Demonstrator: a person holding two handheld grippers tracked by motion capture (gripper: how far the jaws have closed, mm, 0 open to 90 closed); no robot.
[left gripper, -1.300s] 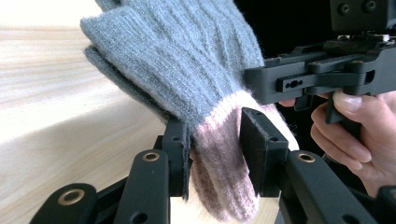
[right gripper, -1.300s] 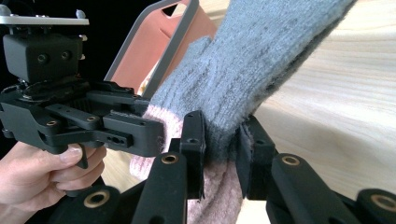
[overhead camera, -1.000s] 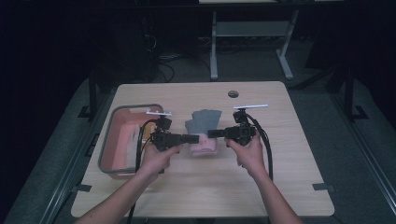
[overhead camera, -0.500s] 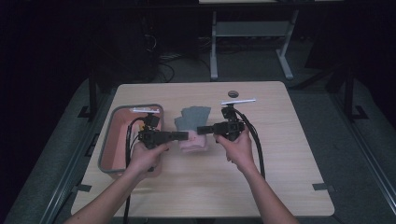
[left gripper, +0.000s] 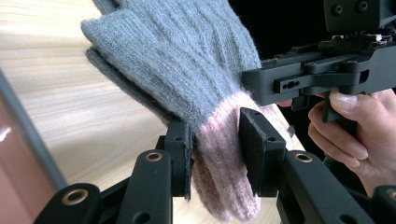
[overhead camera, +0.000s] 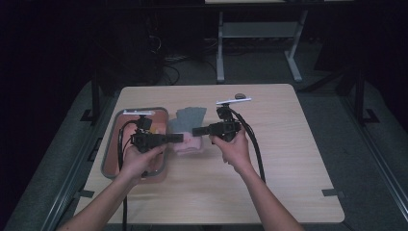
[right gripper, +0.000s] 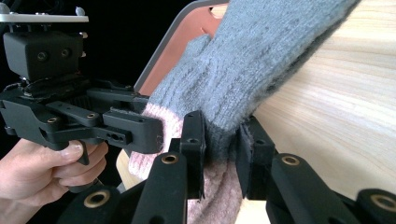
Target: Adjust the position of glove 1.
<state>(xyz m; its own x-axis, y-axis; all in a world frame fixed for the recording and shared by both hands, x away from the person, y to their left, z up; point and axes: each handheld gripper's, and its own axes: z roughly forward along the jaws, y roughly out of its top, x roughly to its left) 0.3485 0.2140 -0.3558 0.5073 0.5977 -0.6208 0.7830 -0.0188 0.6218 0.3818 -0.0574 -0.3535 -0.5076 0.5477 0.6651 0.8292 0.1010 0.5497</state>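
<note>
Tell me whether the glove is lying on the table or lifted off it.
Lifted. Both the left gripper and the right gripper pinch the glove at its pink cuff, and its grey part hangs above the table.

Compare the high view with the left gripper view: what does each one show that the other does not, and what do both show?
High view alone: the whole table, the left hand, and both forearms coming in from below.

Left gripper view alone: the knit of the glove, and the left gripper with its jaws shut on the pink cuff.

Both: the glove, grey with a pink cuff, held off the table between the two grippers; the right gripper gripping the cuff from the other side; the right hand; the tray beside the glove.
</note>
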